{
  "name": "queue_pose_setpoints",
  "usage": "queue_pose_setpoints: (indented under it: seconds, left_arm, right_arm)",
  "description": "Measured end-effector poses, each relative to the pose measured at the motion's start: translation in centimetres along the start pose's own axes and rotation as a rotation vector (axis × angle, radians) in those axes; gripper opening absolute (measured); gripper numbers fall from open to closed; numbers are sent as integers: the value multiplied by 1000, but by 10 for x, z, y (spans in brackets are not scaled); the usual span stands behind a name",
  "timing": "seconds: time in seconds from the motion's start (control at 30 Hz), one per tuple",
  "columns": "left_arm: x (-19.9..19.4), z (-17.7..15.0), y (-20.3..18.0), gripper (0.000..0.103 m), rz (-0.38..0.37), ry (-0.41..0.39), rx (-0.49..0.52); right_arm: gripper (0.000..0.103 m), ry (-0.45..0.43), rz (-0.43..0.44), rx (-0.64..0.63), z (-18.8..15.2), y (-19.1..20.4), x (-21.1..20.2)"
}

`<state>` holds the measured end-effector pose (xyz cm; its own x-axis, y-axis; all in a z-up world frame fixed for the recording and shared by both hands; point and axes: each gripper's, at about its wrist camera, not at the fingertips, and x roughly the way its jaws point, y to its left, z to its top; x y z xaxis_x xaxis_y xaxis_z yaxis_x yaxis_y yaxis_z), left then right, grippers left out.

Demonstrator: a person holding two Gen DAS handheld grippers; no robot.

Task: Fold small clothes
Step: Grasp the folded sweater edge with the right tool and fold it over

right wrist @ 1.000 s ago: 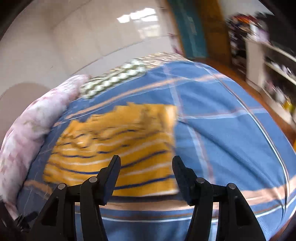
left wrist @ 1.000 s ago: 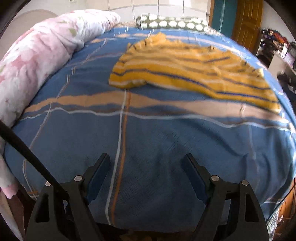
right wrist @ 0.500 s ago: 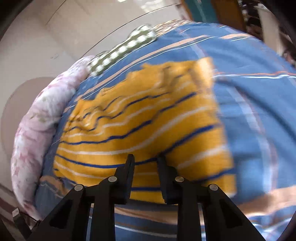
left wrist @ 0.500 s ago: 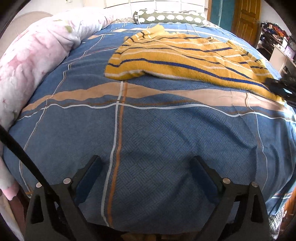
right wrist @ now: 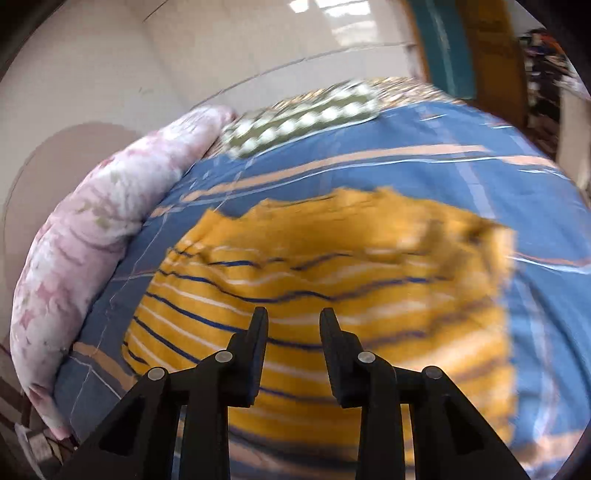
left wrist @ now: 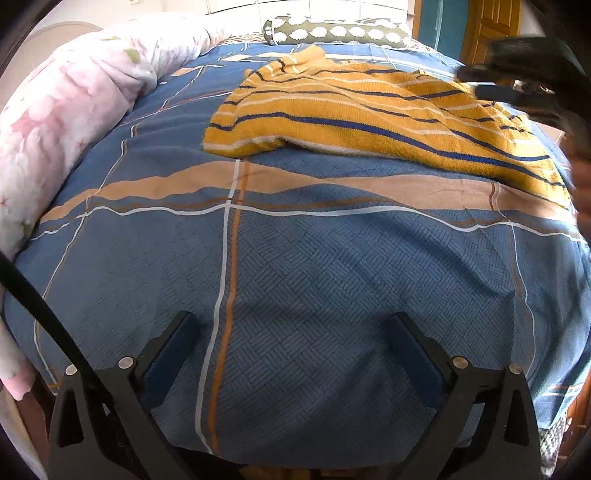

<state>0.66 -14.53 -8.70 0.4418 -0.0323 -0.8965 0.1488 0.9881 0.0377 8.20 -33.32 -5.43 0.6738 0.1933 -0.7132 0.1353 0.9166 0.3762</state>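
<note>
A mustard-yellow sweater (left wrist: pixel 369 114) with blue and white stripes lies spread on the far half of the blue bedsheet (left wrist: pixel 295 258). My left gripper (left wrist: pixel 291 319) hovers over bare sheet near the front of the bed. Its jaws are opening wide, with nothing between them. In the right wrist view my right gripper (right wrist: pixel 293 312) hangs just above the sweater (right wrist: pixel 332 295). Its jaws are opening from a narrow gap and no cloth is pinched between them. That view is blurred by motion. In the left wrist view the right gripper (left wrist: pixel 476 83) shows as a dark shape over the sweater's far right part.
A rolled pink floral quilt (left wrist: pixel 74 110) runs along the bed's left side. A green bolster (left wrist: pixel 332 33) with white spots lies at the head. A wooden door (left wrist: pixel 491 33) and cluttered shelves (right wrist: pixel 546 55) stand to the right of the bed.
My right gripper swept in over the sweater; its jaws narrowed, then parted a little. It now shows at the right edge of the left wrist view. My left jaws spread wider.
</note>
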Motion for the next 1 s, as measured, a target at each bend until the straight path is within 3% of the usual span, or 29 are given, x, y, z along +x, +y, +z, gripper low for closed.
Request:
queue_pose_setpoints:
  seconds: [0.17, 0.23, 0.3, 0.37, 0.5, 0.57, 0.6, 0.63, 0.77, 0.9, 1.0]
  left_arm:
    - [1, 0, 2, 103, -13, 2, 0]
    - [1, 0, 2, 103, -14, 0, 0]
    - [2, 0, 2, 103, -9, -1, 2]
    - [1, -1, 2, 103, -8, -5, 5]
    - [-8, 0, 7, 102, -63, -8, 1]
    - [-22, 4, 16, 101, -154, -27, -37]
    - [-29, 7, 20, 101, -189, -47, -55]
    - [-38, 12, 24, 101, -216, -77, -70]
    - [-52, 51, 28, 101, -202, -162, -46]
    - [-19, 105, 25, 101, -247, -138, -47]
    - [26, 141, 30, 101, -253, -64, -95]
  right_arm:
    - [30, 74, -48, 90, 7, -32, 39]
    - [16, 59, 14, 199, 1, -66, 32]
    - [8, 46, 34, 279, -6, -94, 18]
    - [8, 21, -4, 295, -12, -113, 2]
    - [7, -13, 24, 328, -27, -140, -33]
    - [17, -23, -37, 316, -29, -141, -49]
    - [29, -35, -98, 296, -31, -140, -60]
    - [38, -51, -96, 282, -32, -139, -66]
    - [40, -91, -103, 204, -36, -127, -87]
    - [40, -89, -66, 136, -37, -106, -77]
    - [40, -59, -41, 134, -42, -103, -59]
